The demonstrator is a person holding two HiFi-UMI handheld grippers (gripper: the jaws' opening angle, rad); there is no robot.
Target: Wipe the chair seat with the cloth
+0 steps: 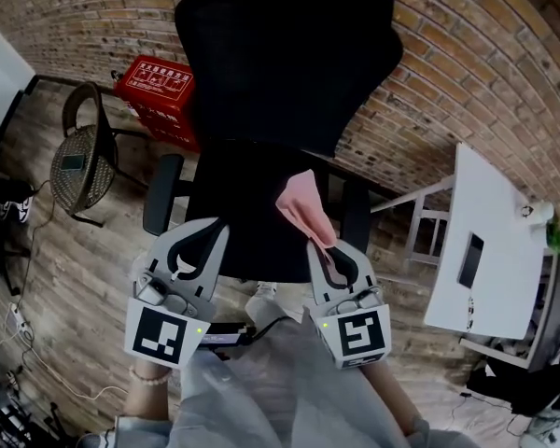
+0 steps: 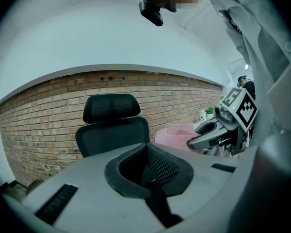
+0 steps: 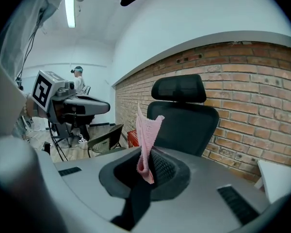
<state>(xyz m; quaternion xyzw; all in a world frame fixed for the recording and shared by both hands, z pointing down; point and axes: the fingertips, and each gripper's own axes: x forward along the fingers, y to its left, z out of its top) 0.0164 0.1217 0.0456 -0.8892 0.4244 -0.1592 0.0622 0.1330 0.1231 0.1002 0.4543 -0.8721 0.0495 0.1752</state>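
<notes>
While I look down in the head view, the chair seat (image 1: 243, 203) lies just ahead of both tools, and the pink cloth (image 1: 303, 208) stands over its right side. In the left gripper view, the left hand-held gripper (image 2: 150, 166) is pressed together, empty. In the right gripper view, the right hand-held gripper (image 3: 148, 166) pinches the cloth's lower end, so it should lead.

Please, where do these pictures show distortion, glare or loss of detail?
Head view: fisheye bends the red brick wall; the black mesh office chair is nearly featureless dark. Left gripper view: a black round vignette; the wall's top edge bows. Right gripper view: the white ceiling tube light glares at upper left; the pink knitted cloth is sharp.
</notes>
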